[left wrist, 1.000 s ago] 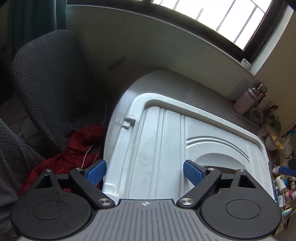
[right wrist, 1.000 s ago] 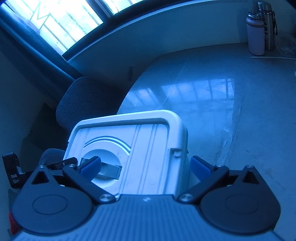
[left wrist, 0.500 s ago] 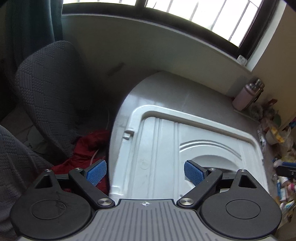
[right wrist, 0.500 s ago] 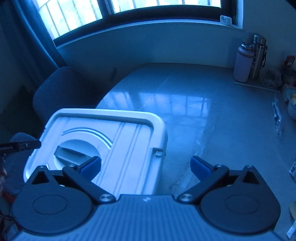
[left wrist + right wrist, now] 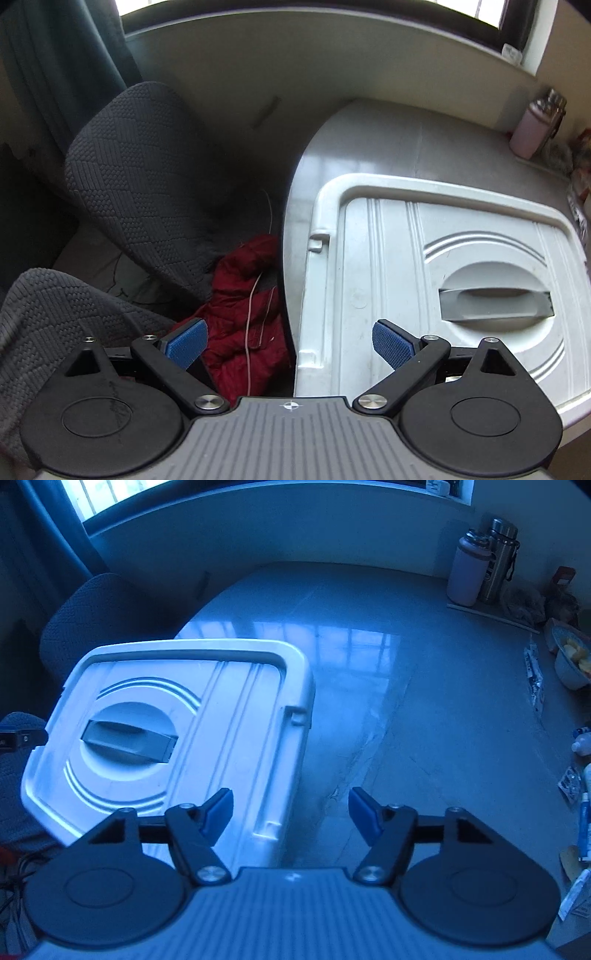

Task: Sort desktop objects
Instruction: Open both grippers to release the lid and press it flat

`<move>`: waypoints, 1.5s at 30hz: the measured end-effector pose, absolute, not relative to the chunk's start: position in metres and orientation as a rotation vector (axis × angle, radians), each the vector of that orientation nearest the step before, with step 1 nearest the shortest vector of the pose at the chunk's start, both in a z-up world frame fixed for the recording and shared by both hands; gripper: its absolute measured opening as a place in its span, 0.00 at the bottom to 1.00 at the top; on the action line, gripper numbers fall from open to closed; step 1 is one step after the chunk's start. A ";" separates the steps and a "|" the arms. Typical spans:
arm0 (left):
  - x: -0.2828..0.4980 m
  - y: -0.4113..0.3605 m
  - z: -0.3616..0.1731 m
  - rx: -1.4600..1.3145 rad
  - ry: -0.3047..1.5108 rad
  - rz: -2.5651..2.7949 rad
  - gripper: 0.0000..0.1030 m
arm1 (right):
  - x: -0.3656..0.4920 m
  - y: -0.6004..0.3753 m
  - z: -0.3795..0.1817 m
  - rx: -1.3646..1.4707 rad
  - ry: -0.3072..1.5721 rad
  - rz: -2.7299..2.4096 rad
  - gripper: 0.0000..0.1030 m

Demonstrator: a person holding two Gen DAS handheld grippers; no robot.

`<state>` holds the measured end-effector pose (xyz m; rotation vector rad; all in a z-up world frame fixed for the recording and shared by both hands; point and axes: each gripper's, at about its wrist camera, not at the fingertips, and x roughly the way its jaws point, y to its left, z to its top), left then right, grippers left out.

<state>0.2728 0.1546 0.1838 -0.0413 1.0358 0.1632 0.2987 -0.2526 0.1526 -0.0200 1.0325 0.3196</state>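
A white plastic storage box with a closed lid (image 5: 388, 251) and a grey recessed handle (image 5: 495, 299) sits on the grey desk (image 5: 388, 147) at its left edge. It also shows in the right wrist view (image 5: 236, 716), with its handle (image 5: 129, 740). My left gripper (image 5: 288, 341) is open and empty above the box's near left edge. My right gripper (image 5: 291, 812) is open and empty above the box's near right corner. Small loose items (image 5: 580, 746) lie along the desk's right edge.
A pink bottle (image 5: 469, 572) and a steel flask (image 5: 498, 557) stand at the back right. A bowl (image 5: 570, 657) and packets lie at the right. A dark chair (image 5: 147, 177) with red clothing (image 5: 243, 317) stands left of the desk.
Both grippers have pulled back and risen, so the whole lid and its handle show now. The left view has shifted left toward the chair. Both stay open.
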 end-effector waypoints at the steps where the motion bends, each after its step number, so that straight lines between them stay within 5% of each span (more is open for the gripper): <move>1: 0.275 0.155 0.184 -0.034 1.044 0.164 0.94 | 0.299 -0.251 0.153 -0.018 1.033 0.312 0.67; 21: 0.285 0.156 0.174 -0.037 1.083 0.164 0.95 | 0.306 -0.254 0.136 0.166 1.107 0.258 0.67; 25: 0.288 0.156 0.176 -0.041 1.090 0.172 0.95 | 0.306 -0.247 0.141 0.147 1.106 0.271 0.56; 45: 0.299 0.154 0.170 -0.094 1.079 0.105 0.93 | 0.305 -0.238 0.142 0.139 1.089 0.266 0.49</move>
